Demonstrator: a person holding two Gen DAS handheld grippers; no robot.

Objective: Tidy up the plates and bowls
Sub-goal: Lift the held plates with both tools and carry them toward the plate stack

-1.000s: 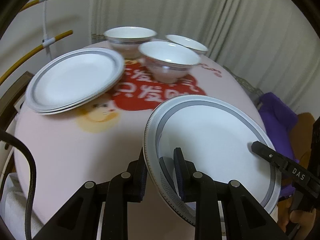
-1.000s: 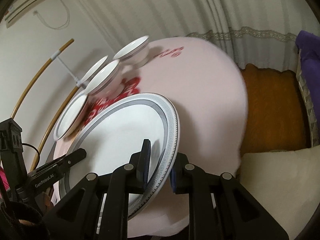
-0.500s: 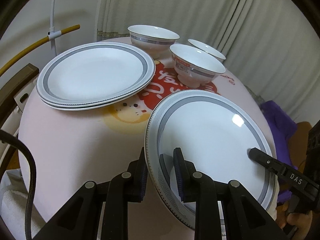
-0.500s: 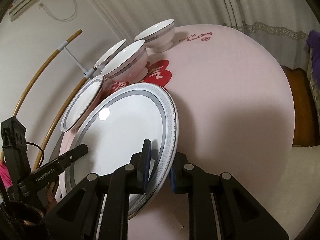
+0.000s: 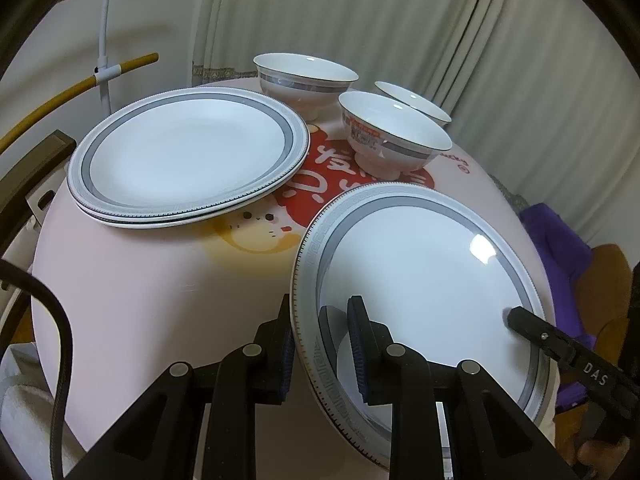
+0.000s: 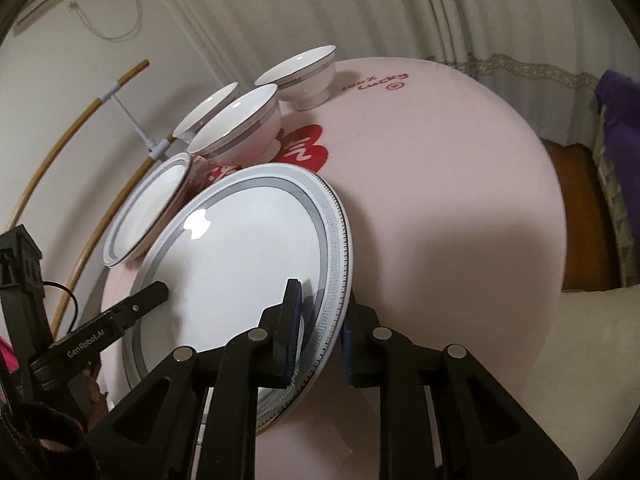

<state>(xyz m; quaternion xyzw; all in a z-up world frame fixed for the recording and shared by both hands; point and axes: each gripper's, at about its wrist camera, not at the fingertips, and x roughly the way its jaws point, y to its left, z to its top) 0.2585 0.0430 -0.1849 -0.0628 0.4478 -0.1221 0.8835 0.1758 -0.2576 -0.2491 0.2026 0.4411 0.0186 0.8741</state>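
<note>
Both grippers on one plate, over the near edge of the surface

The left gripper (image 5: 320, 344) and right gripper (image 6: 318, 328) each have their fingers nipped narrowly on opposite rims of a white grey-banded china plate (image 5: 420, 280); the right fingers just eased open a touch, rim between them. Further back on the round pink surface (image 5: 132, 288): a stack of two matching plates (image 5: 184, 160) at the left edge, then three white grey-banded bowls (image 5: 390, 138) at the far edge.

Your light: dim, warm, from overhead. Glare: one bright spot on the held plate (image 5: 482, 249), in both views. Shadow: broad, across the worktop (image 6: 460, 216). Edges: heavy fisheye bending, black corners. Focus: mostly sharp.
</note>
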